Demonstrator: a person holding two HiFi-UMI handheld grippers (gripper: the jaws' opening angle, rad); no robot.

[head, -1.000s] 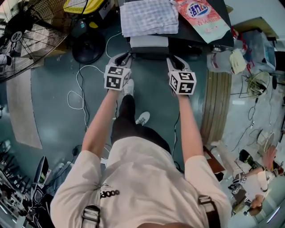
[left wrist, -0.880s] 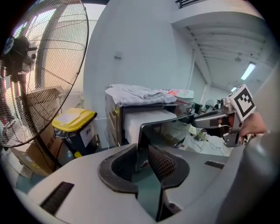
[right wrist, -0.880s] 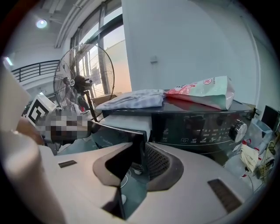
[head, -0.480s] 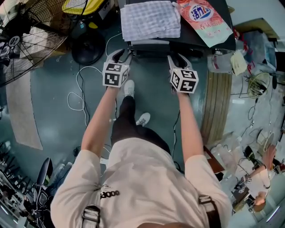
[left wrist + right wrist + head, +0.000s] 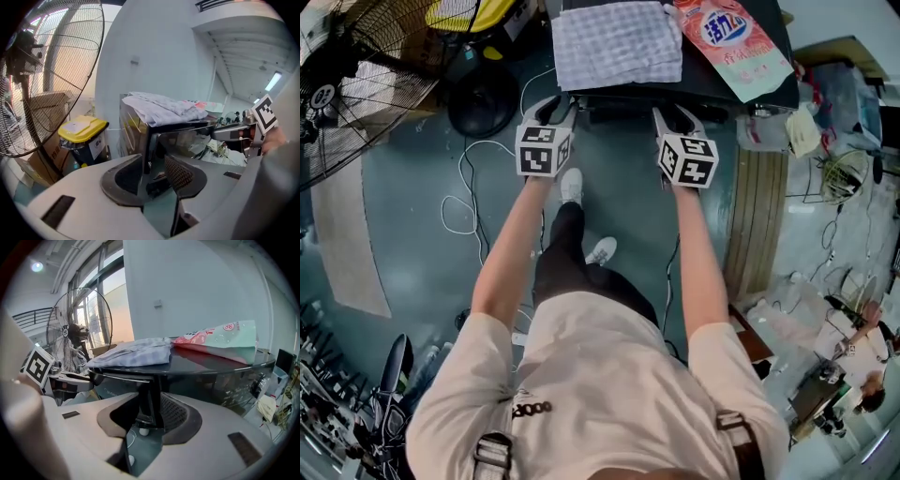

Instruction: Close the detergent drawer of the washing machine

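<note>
One dark washing machine [image 5: 755, 86] carries one checked cloth [image 5: 617, 42] and one pink pouch [image 5: 733, 42] printed with blue Chinese characters, its single detergent drawer [image 5: 619, 111] pushed in between the left gripper [image 5: 560, 108] and right gripper [image 5: 670, 114], whose jaws have just been opening and stand wide, the machine's front edge in each gap but unpressed.

Right hand-held gripper [image 5: 149, 405] jaws just opened wider; washing machine [image 5: 211, 365] edge between.
</note>
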